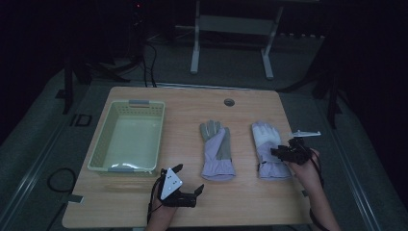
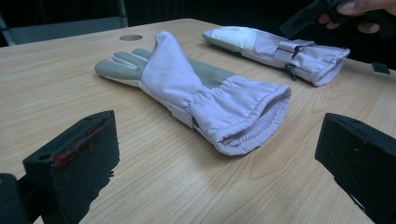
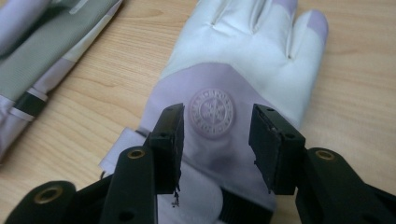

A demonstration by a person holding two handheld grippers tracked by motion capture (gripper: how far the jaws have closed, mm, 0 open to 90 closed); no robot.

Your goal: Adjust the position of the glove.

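Left gripper point(image 1: 188, 179) jaws wide near table point(image 1: 250, 202) edge; right gripper point(image 3: 217, 140) jaws parted over right glove point(image 3: 243, 56).

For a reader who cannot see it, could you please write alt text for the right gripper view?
The right gripper hangs open just above a pale lilac and white glove lying flat on the wooden table, its two black jaws either side of a round snowflake emblem. A second glove, grey and lilac, lies at the upper left.

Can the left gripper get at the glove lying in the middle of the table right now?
Probably yes. The left gripper is open and faces the middle glove's cuff, with just bare table between them. The right gripper hovers over the other glove.
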